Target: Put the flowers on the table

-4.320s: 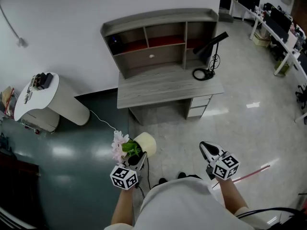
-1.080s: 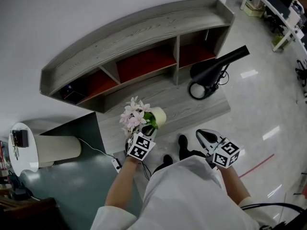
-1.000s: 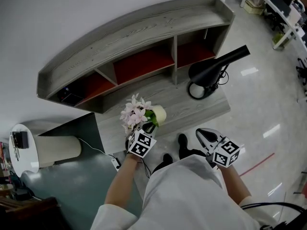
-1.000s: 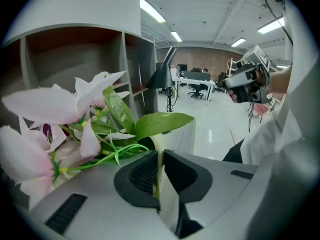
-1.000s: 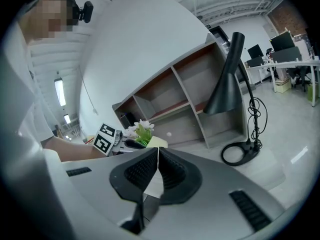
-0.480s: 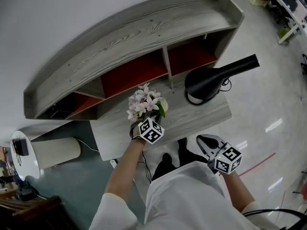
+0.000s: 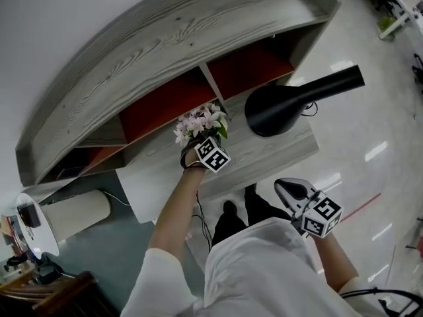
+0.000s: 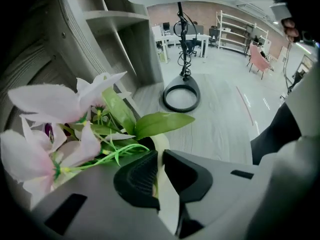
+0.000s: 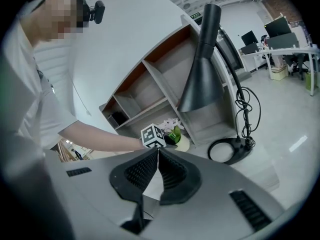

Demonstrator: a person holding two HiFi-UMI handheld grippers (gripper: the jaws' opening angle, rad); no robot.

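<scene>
Pink flowers (image 7: 198,121) with green leaves stand in a cream pot whose rim (image 8: 161,145) is pinched between the jaws of my left gripper (image 8: 158,156). In the head view the left gripper (image 7: 202,144) holds the flowers over the grey wooden desk (image 7: 271,152), close to the hutch's red-backed shelves. The right gripper view shows the flowers (image 9: 172,125) and pot (image 9: 183,144) low at the desk top; whether the pot touches it I cannot tell. My right gripper (image 7: 283,186) is shut and empty, near my body at the desk's front edge.
A black desk lamp (image 7: 291,104) leans over the desk's right part; its ring base (image 8: 181,98) and cable lie just beyond the pot. The grey hutch (image 7: 165,51) with open shelves rises behind. A white round table (image 7: 39,220) stands at the far left.
My left gripper has carried the flowers forward over the desk, toward the hutch shelves. My head has come closer to the desk. The right gripper has stayed low and shut.
</scene>
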